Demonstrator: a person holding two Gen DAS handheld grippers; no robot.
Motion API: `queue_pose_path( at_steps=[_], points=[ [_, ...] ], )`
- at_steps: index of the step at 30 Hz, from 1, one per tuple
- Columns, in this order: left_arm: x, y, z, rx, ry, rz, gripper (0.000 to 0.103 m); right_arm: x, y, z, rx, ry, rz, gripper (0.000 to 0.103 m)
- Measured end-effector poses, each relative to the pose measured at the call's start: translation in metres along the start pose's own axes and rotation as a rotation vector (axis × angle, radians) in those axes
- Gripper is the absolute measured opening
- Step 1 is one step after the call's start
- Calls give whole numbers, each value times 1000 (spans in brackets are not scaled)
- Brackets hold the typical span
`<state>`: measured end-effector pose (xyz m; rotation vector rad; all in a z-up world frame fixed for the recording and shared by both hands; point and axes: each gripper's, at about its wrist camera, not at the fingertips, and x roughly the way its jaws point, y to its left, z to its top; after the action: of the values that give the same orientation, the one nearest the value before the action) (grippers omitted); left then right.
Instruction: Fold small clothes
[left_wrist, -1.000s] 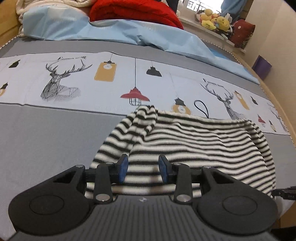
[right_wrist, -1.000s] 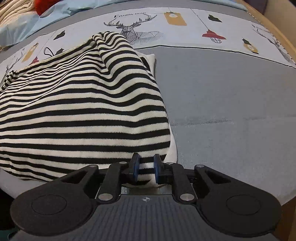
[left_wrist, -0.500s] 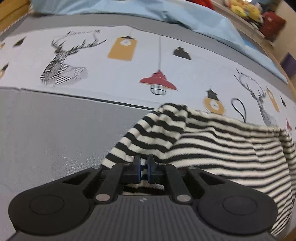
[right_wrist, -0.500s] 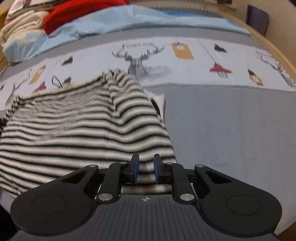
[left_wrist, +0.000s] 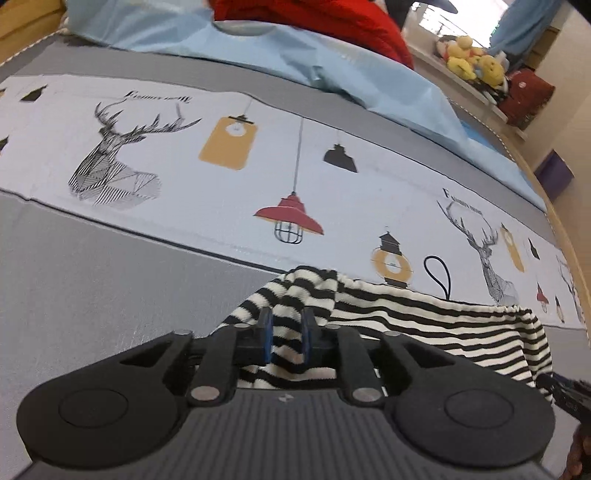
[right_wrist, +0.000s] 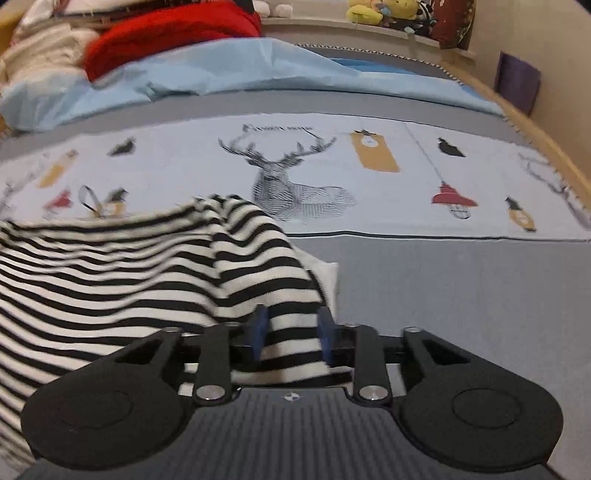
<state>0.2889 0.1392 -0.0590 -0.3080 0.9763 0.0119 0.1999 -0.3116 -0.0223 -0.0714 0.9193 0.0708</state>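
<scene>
While both grippers sit low over the bed, the left gripper (left_wrist: 286, 334) shows its blue-padded jaws parted a little, having just been opening, with a bunched corner of the striped garment (left_wrist: 424, 317) lying between them; the pads do not appear to press on the cloth. The right gripper (right_wrist: 290, 338) likewise has its jaws apart, just opened wider, with a fold of the same black-and-white striped knit running between the pads; whether the cloth touches either pad cannot be told. A small white corner (right_wrist: 328, 271) shows at the garment's edge in the right wrist view.

The garment lies on the grey part of the bed cover (left_wrist: 74, 280), its far edge reaching the pale printed band (left_wrist: 229, 206). A thin black loop (left_wrist: 439, 275) lies on that band just beyond the garment.

Writing: a line of script sits above each printed deer head (left_wrist: 110, 162); it is too small and blurred to read, apart from a capital F at the start of one line. The other prints are hanging lamps, lanterns and tags.

Farther back, a light blue sheet (left_wrist: 332, 62) lies rumpled across the bed, with a red blanket (left_wrist: 325, 18) behind it and cream bedding (right_wrist: 40, 48) beside that. Yellow soft toys (left_wrist: 469, 61) sit on a ledge (right_wrist: 369, 31) at the far wall, next to a dark red bag (left_wrist: 528, 98). A purple box (left_wrist: 554, 175) stands off the bed's edge.
</scene>
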Motion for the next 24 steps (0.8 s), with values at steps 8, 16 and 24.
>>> queue_pose_path(
  at_steps=[8,16,24],
  points=[
    [27,-6,2,75,29,36,40,25,-3,7,-2,38,-15,36],
    [43,-6,4,131,10,109,2,27,-10,13,31,8,-62,1],
    [-12,-17,-7,186,7,-145,29,4,-10,18,53,-36,-22,10]
  ],
)
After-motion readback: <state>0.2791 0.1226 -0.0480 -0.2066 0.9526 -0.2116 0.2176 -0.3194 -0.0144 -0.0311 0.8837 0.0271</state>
